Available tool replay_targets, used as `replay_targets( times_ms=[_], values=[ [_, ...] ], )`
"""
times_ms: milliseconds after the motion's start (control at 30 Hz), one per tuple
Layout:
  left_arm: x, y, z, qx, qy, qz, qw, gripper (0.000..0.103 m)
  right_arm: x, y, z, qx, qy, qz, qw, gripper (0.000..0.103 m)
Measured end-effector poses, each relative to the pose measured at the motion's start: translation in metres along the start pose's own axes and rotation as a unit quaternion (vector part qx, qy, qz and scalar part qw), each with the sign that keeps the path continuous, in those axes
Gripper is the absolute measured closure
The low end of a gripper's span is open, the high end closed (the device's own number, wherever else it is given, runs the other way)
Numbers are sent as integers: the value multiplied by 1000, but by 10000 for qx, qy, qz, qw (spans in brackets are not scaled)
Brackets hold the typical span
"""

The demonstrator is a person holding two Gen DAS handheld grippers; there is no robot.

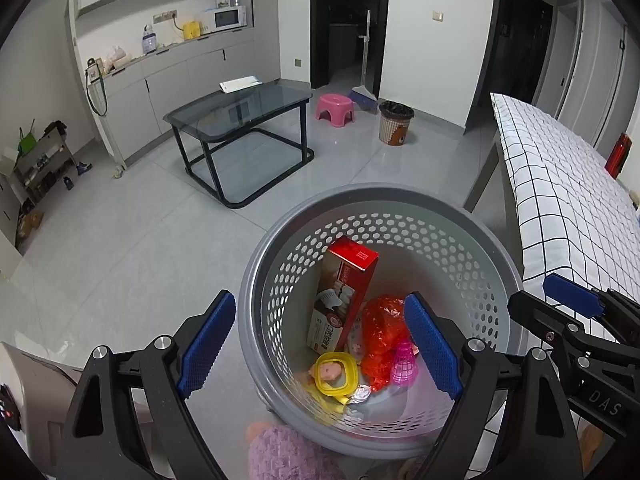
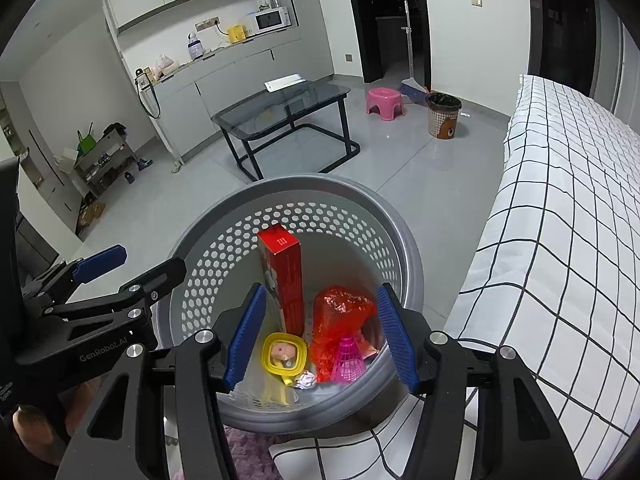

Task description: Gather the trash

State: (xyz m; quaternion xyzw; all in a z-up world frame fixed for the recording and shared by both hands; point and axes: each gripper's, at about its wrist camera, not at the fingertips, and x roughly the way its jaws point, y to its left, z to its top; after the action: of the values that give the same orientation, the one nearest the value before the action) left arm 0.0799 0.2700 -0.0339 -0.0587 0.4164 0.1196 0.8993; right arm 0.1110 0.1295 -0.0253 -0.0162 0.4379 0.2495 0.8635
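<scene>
A glass table (image 1: 240, 114) stands mid-room on a glossy grey tile floor (image 1: 132, 224). Behind it grey cabinets (image 1: 168, 80) line the white wall, with a microwave (image 1: 229, 18) on the counter. Right of the table are a pink stool (image 1: 335, 109), a broom (image 1: 364, 94), a bin (image 1: 395, 122) and two dark doorways (image 1: 348, 20).

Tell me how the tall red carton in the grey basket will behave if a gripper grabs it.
The red carton looks like thin cardboard, so probably light and stiff, though a hard squeeze might dent it. It stands nearly upright, leaning on the basket wall, so a nudge would likely tip it onto the red plastic bag.
</scene>
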Motion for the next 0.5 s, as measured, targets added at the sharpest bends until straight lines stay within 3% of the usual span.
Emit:
replay_targets(
  times_ms=[500],
  values=[
    [-19,0,-2,-30,-130,107,9999,9,-19,0,-5,67,-146,-39,9999,40]
  ],
)
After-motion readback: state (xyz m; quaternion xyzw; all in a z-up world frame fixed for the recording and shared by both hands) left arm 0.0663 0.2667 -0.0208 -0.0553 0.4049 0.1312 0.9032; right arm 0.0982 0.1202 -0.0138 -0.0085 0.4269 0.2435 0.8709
